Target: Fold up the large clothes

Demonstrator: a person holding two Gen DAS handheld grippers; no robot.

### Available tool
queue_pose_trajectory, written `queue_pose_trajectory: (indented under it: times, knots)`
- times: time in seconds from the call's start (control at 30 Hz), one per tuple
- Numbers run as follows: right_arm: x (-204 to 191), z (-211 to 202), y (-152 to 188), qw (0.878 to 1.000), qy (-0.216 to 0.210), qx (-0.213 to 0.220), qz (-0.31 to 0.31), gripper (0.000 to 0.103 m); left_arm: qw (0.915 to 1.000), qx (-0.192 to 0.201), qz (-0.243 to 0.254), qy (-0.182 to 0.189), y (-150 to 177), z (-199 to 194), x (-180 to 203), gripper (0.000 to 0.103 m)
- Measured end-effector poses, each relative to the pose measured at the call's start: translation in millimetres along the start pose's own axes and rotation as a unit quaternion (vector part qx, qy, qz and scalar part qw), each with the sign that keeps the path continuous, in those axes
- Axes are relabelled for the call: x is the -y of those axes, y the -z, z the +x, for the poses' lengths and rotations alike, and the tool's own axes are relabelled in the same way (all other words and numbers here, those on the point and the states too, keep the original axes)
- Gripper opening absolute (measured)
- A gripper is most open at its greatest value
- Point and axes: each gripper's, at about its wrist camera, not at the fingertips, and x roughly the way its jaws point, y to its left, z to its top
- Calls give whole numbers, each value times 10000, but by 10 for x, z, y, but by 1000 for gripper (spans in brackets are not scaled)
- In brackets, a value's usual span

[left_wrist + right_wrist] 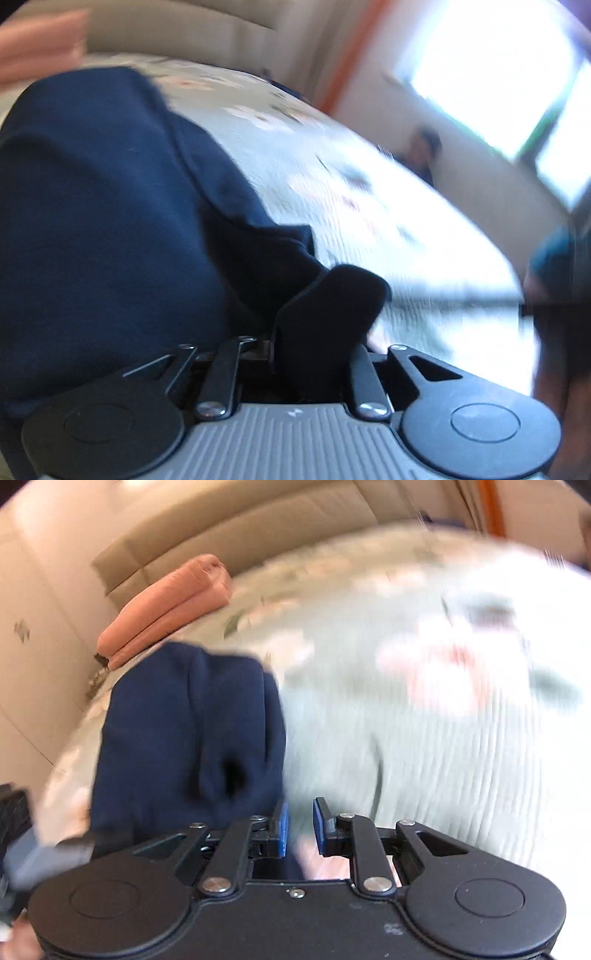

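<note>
A navy blue garment (103,206) lies bunched on a pale floral bedspread (332,177). In the left wrist view a fold of it drapes over my left gripper (314,332) and hides the fingertips, which hold the cloth. In the right wrist view the same garment (184,731) lies to the left of my right gripper (300,823). Its blue-padded fingers (282,823) stand a little apart with nothing between them, beside the garment's edge. Both views are motion-blurred.
A folded salmon-pink cloth (166,609) lies at the bed's far left, against a beige padded headboard (240,528). A bright window (498,74) and a white wall are to the right of the bed. A person's arm (554,295) shows at the right edge.
</note>
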Motion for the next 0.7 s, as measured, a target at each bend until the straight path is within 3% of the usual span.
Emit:
queue_pose_trajectory:
  times: [0.13,0.27,0.33,0.37,0.43,0.5,0.57,0.6,0.67,0.7]
  knots:
    - [-221,234,-448,9948,-42,317,-972,21,9992,-120,290,263,44,-137,8,28]
    - [-589,485,-677,9785,-438,604,-1924,21,9960,-122,639,610,-1,-462,-55,36]
    - [-771,662,-804,9661,-721,647,-2393,21,9952,305,515,769,-88,-784,-151,41]
    - [-852,768,-862,9600,-814,633,-2604,21,9945,610,431,733,-164,-944,-252,49]
    - [-1059,942,-979,9496,-1157,621,-2848,20,9939,1045,202,296,-291,-1106,-465,57]
    - [-1283,1094,-1013,9410,-1503,583,-2975,20,9926,1186,-172,-187,-335,-1060,-738,55]
    - [-1465,1245,-1073,9363,-1744,534,-3002,20,9932,1044,-506,-129,-187,-903,-908,35]
    - [-1549,1356,-1081,9353,-1820,452,-3001,20,9944,886,-573,-14,-95,-769,-913,32]
    - [-1690,1611,-1031,9319,-1692,160,-3206,19,9972,591,-458,-13,56,-542,-833,34]
    - [-1720,1762,-965,9306,-1402,-15,-3380,18,9974,592,-376,-166,118,-476,-772,33]
